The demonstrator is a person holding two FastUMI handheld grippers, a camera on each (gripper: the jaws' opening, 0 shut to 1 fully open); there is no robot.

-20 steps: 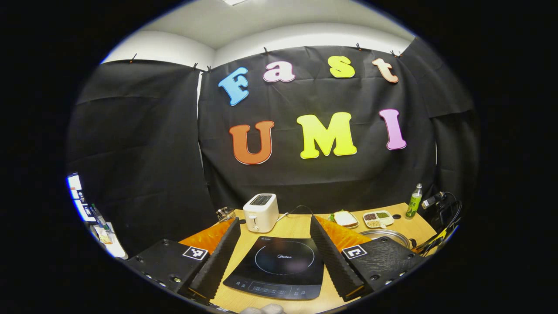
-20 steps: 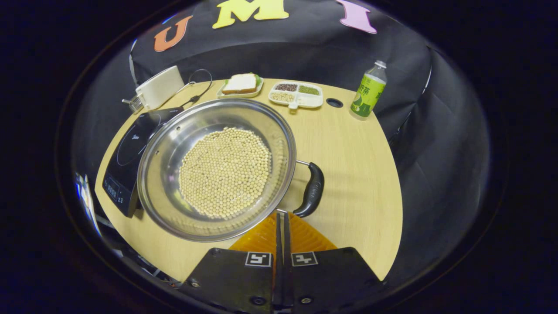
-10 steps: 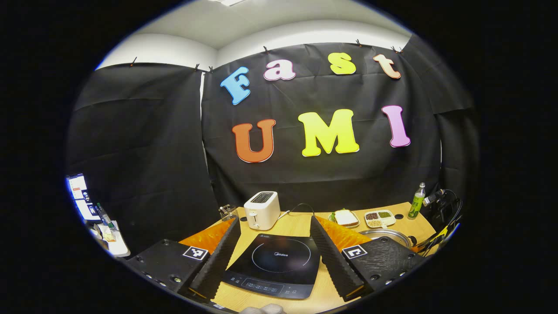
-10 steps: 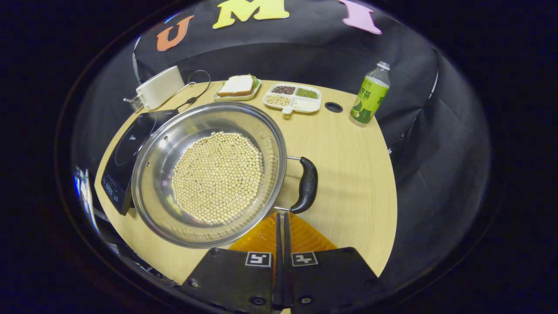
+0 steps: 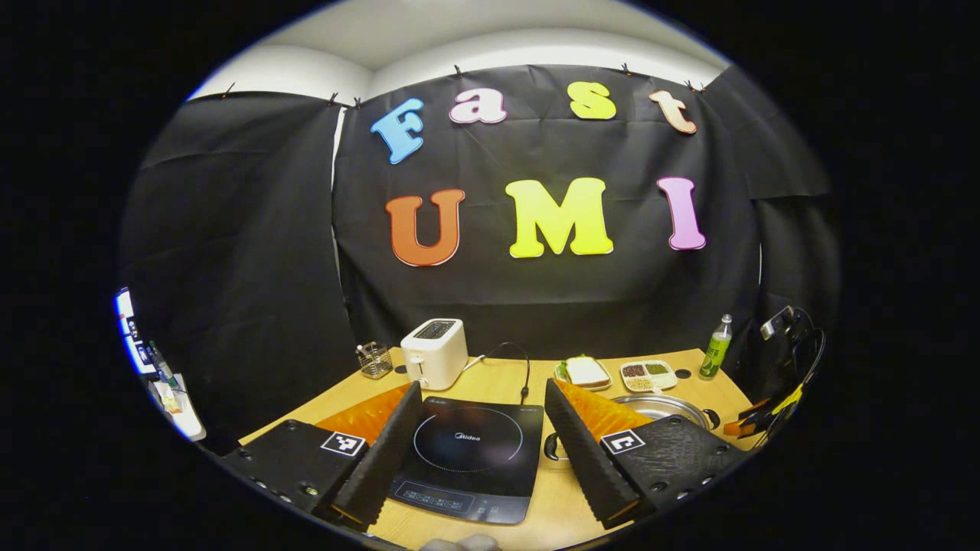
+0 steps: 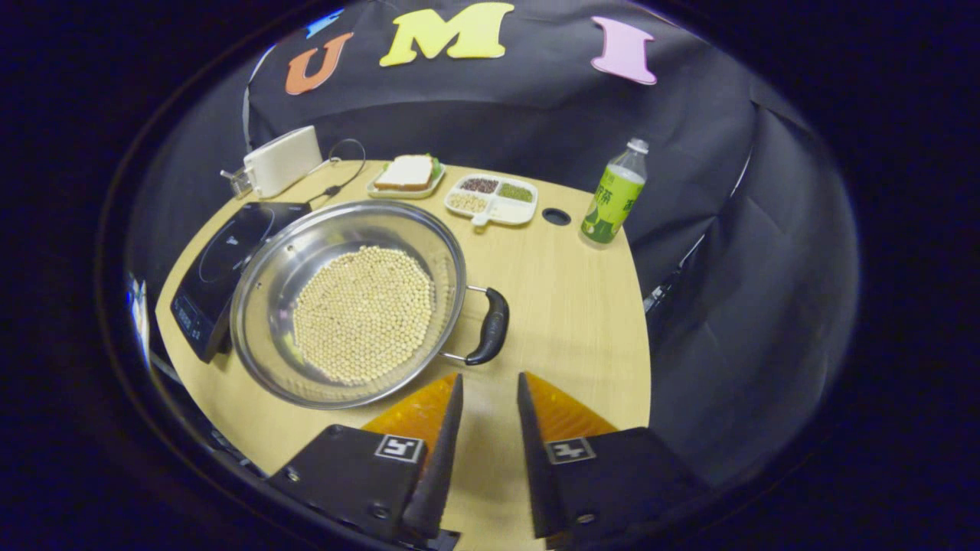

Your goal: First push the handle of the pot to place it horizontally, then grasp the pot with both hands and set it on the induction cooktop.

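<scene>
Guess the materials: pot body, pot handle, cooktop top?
Pot: looks like polished stainless steel, silvery with mirror-like reflections on the inner wall. Its handle: glossy black, probably moulded plastic, on thin metal rods; the look leaves it open. Induction cooktop: smooth black top, likely glass-ceramic, with a printed ring and a faint sheen.

A white toaster (image 6: pixel 281 161), sandwich plate (image 6: pixel 404 175), divided snack tray (image 6: pixel 491 200) and green bottle (image 6: pixel 612 203) line the table's far edge.
</scene>
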